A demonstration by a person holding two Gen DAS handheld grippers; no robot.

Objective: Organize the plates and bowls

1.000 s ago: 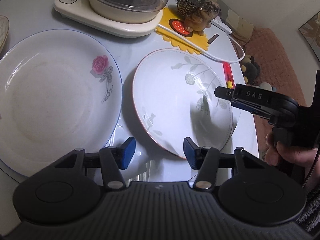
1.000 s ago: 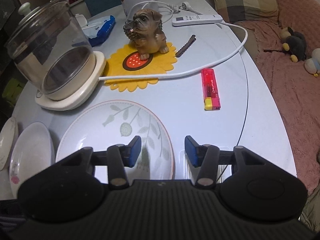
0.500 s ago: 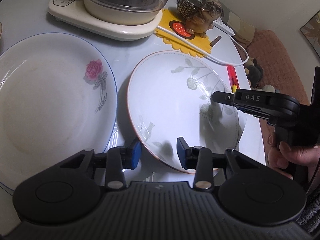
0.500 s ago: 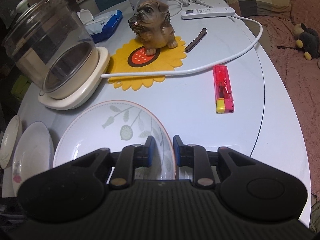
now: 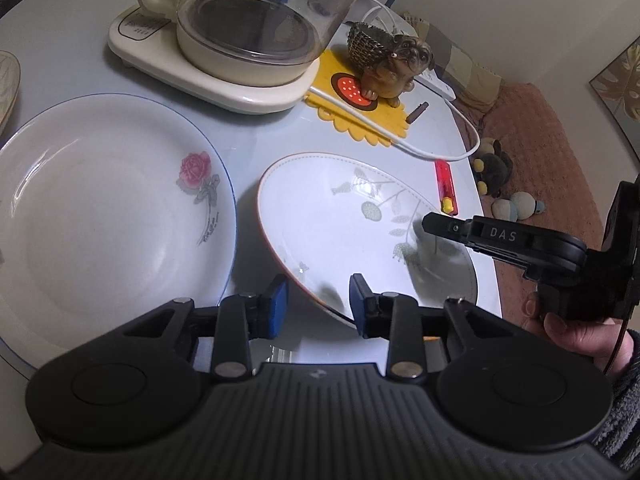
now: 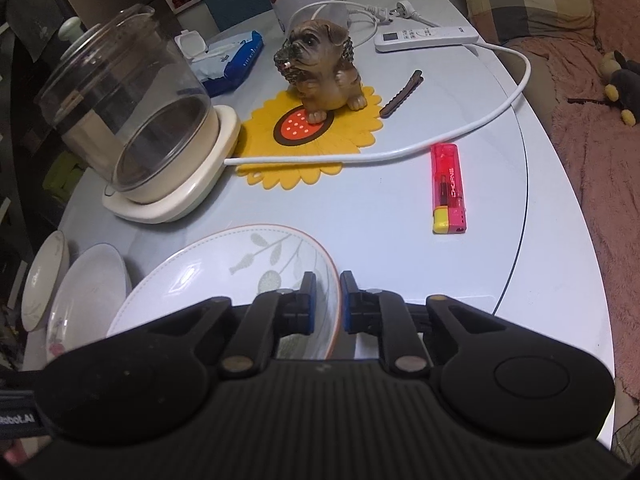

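A white leaf-pattern plate (image 5: 352, 216) with an orange rim is lifted and tilted above the table. My right gripper (image 6: 328, 304) is shut on its right rim (image 6: 334, 280); the gripper also shows in the left wrist view (image 5: 432, 226). My left gripper (image 5: 318, 306) straddles the plate's near rim, with its jaws still apart and a gap beside the rim. A larger white plate with a pink rose (image 5: 100, 208) lies flat to the left. It also shows in the right wrist view (image 6: 86, 296), with another dish (image 6: 44, 280) beyond it.
A glass kettle on a cream base (image 5: 248, 28) stands behind the plates. A dog figurine (image 6: 320, 68) sits on a yellow sunflower mat (image 6: 316, 140). A white cable (image 6: 400, 152), a red lighter (image 6: 448, 188), a hair clip (image 6: 400, 94) and a remote (image 6: 424, 36) lie on the table.
My right gripper closed on the leaf plate's rim and raised it so it tilts. My left gripper's jaws narrowed around the plate's near rim.
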